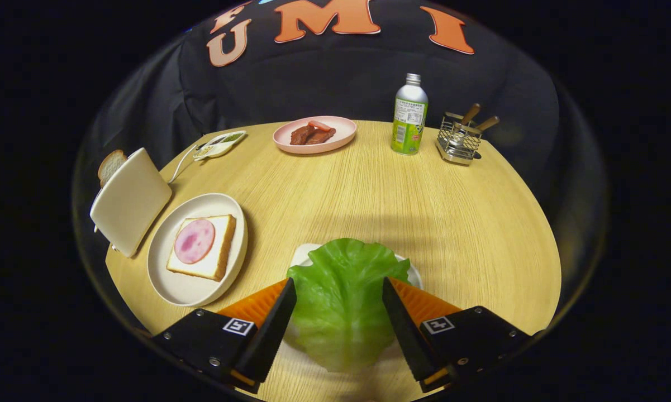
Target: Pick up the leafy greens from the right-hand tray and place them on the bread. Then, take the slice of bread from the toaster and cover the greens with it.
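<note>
A green leaf of lettuce (341,298) lies on a small white tray (303,254) right under me. My gripper (339,287) is open, one finger on each side of the leaf, and neither finger presses on it. To the left, a cream plate (181,285) holds a slice of bread (219,247) with a round pink slice of ham on top. Beyond that plate stands a white toaster (129,201) with a slice of bread (110,165) sticking out of its slot.
At the back of the round wooden table (402,212) are a pink plate of meat (314,134), a green and silver bottle (409,114) and a wire holder with utensils (459,139). A small white tray and cable (219,145) lie behind the toaster.
</note>
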`<state>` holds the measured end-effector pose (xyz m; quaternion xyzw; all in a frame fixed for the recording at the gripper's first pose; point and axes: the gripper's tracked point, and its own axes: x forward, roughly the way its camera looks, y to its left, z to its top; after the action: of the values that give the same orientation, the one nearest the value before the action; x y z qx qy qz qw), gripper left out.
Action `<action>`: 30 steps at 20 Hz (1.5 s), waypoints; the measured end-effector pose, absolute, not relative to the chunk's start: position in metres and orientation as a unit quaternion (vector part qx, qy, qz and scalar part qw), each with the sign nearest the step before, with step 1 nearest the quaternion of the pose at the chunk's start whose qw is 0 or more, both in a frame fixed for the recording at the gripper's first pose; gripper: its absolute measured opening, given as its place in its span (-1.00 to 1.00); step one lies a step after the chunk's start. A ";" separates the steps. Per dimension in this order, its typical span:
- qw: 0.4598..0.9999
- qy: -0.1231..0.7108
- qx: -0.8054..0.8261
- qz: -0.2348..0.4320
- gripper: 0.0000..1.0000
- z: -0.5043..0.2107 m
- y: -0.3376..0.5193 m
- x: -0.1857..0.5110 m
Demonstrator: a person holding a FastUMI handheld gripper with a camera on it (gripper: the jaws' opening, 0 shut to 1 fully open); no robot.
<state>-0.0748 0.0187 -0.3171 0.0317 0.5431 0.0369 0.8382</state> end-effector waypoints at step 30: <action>0.876 0.456 0.151 0.045 -0.98 -0.268 0.037 -0.046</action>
<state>-0.0460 0.0369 -0.2675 0.1511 0.4559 0.0449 0.8760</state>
